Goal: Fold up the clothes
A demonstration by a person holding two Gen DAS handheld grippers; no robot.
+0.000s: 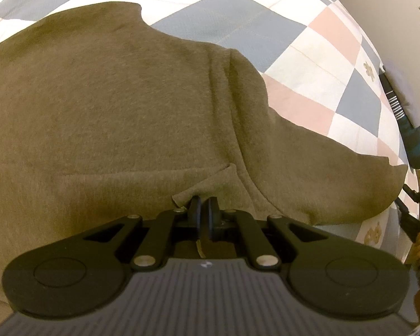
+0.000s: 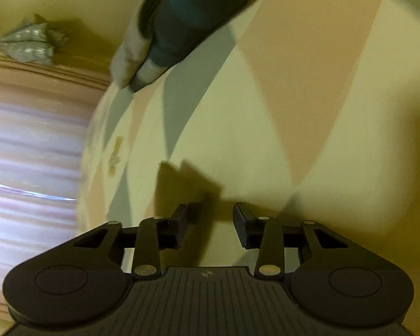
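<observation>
Left gripper (image 1: 203,207) pinching sweater (image 1: 112,106) hem | right gripper (image 2: 210,224) released | sweater lies crosswise

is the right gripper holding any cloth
No, the right gripper is open, with only the checked quilt showing between its jaws.

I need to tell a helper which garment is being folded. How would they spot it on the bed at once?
Look at the checked quilt of pink, grey-blue and white squares. Spread across it lies the olive-brown sweatshirt, with the left gripper shut on its near edge. It is plain and flat, unlike the dark teal folded clothes stacked at the quilt's edge.
</observation>
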